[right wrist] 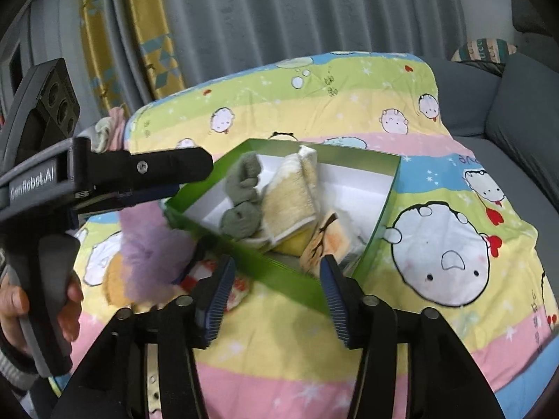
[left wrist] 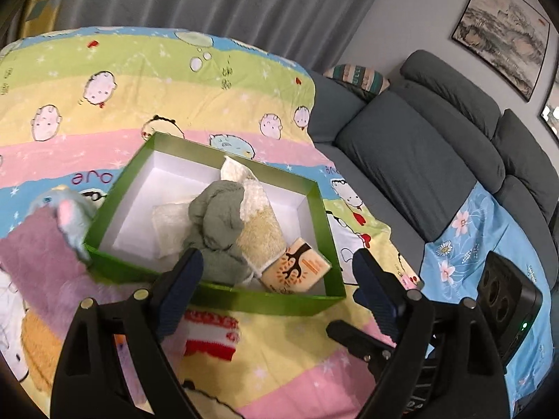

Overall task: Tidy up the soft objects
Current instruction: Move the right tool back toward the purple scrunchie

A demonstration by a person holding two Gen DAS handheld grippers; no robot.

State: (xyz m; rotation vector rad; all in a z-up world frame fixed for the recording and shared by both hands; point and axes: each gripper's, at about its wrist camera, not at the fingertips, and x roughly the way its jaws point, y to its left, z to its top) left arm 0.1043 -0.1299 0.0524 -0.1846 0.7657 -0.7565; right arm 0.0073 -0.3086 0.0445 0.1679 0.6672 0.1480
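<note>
The green box [left wrist: 316, 188] in the middle of the quilt [left wrist: 146, 80] already holds a grey-green cloth [left wrist: 216, 216] and cream towels [left wrist: 260, 230] (a purple towel [left wrist: 42, 255] and striped piece [left wrist: 213, 335] still lie outside by its near-left corner), while the left hand-held gripper [left wrist: 276, 279] and right hand-held gripper [right wrist: 276, 289] stand apart, empty.

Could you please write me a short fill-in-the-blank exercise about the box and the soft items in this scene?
1. The box holding the cloths has ____ outer walls.
2. The grey-green cloth lies ____ the box.
3. The purple towel lies ____ the box.
4. Between the fingers of the right gripper there is ____.

Missing words: green; inside; outside; nothing
</note>
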